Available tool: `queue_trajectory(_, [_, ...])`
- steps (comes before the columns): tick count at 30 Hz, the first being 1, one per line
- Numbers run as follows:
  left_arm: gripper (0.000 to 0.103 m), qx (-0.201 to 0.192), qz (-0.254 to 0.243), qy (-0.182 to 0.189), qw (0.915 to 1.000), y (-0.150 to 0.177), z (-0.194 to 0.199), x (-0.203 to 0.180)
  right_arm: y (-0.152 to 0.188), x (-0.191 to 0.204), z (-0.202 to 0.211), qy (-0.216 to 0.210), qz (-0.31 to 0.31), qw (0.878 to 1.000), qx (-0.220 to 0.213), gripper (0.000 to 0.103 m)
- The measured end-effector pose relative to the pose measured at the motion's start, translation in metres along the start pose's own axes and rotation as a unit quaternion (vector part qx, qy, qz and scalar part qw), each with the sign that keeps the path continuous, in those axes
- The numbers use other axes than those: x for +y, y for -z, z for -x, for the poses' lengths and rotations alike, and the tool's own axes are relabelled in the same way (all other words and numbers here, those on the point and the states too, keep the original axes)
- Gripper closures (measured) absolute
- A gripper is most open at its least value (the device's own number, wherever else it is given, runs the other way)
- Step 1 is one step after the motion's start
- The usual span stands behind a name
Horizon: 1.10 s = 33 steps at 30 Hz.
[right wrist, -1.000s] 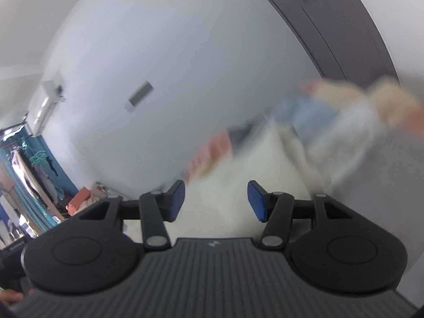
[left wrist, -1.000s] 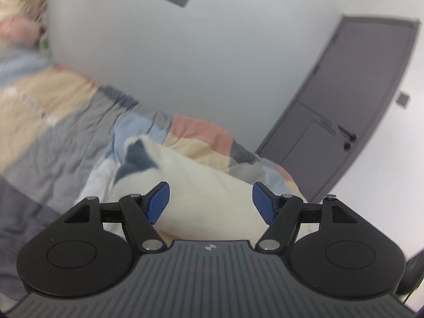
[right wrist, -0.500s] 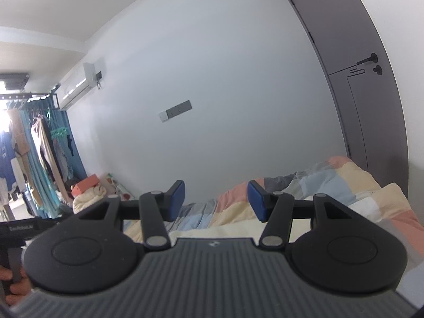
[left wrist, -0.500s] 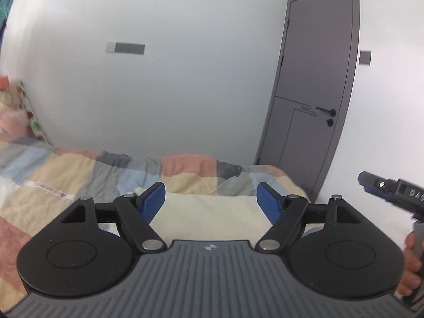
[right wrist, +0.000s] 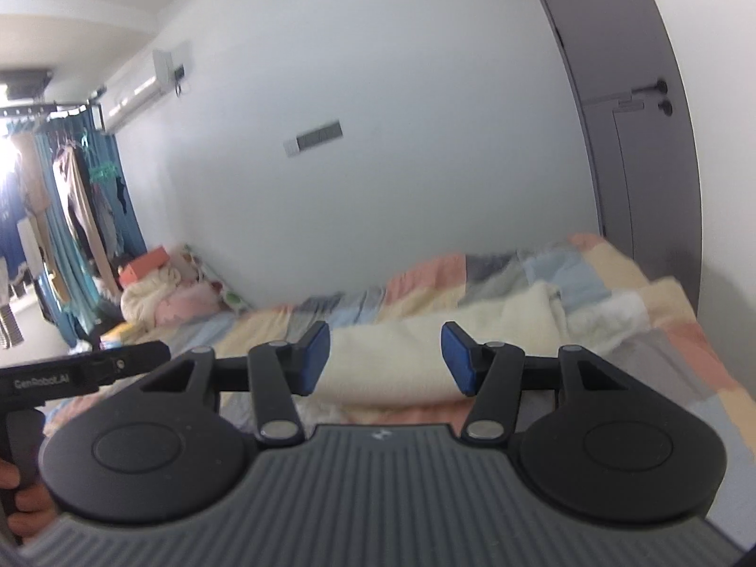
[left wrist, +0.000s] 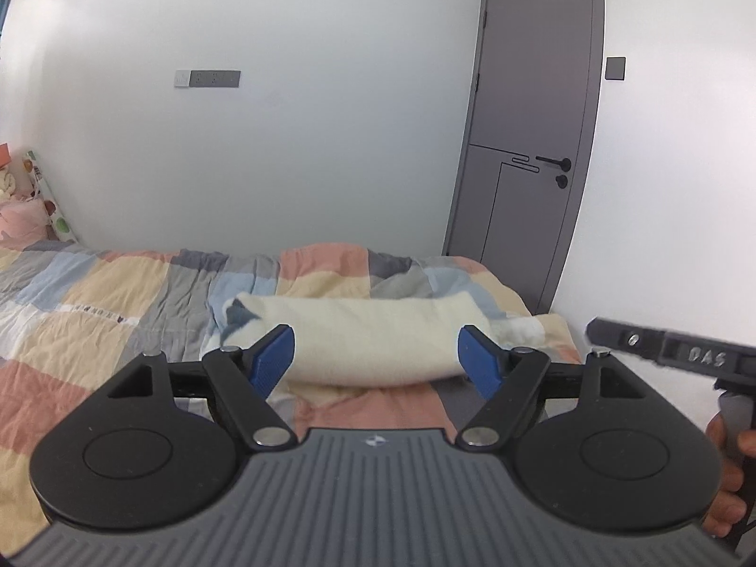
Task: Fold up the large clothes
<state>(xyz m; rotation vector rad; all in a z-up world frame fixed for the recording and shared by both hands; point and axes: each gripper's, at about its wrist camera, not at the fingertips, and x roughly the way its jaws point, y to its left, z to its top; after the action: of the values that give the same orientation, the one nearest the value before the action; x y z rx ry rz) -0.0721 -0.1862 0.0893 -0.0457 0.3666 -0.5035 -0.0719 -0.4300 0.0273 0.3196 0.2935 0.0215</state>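
Observation:
A cream fleece garment [left wrist: 373, 335] lies folded into a long bundle on the patchwork bed [left wrist: 118, 293], a grey patch showing at its left end. My left gripper [left wrist: 378, 359] hovers back from it and above, open, with nothing between its blue pads. In the right wrist view the same cream garment [right wrist: 392, 354] lies across the bed [right wrist: 661, 345] beyond my right gripper [right wrist: 385, 359], which also stands open and holds nothing. Each view shows the other gripper's body at its edge, held by a hand [left wrist: 727, 482].
A grey door [left wrist: 529, 141] stands at the foot end of the bed, against a white wall. Pillows and soft toys [right wrist: 160, 293] pile at the head end. Hanging clothes and a blue curtain [right wrist: 75, 236] fill the far left.
Both grippers pulled back and rose away from the cream garment, rolling to level. The garment now lies alone on the bed, farther off. The left jaws stand slightly wider.

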Motion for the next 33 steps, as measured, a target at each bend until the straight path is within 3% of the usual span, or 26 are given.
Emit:
queue_trajectory(10, [0.021,-0.003,-0.013,-0.043,0.9990,0.031,0.006,0.007,0.036,0.015,0.011,0.023,0.015,0.999,0.026,0.047])
queue_trajectory(21, [0.021,0.025,-0.008,-0.055,0.9982,0.059,-0.015,0.016,0.059,0.016,0.008,0.034,0.019,0.998,0.044,0.047])
queue_trajectory(33, [0.005,0.037,-0.002,-0.057,0.9977,0.063,-0.025,0.021,0.060,0.014,0.001,0.040,0.023,0.998,0.049,0.047])
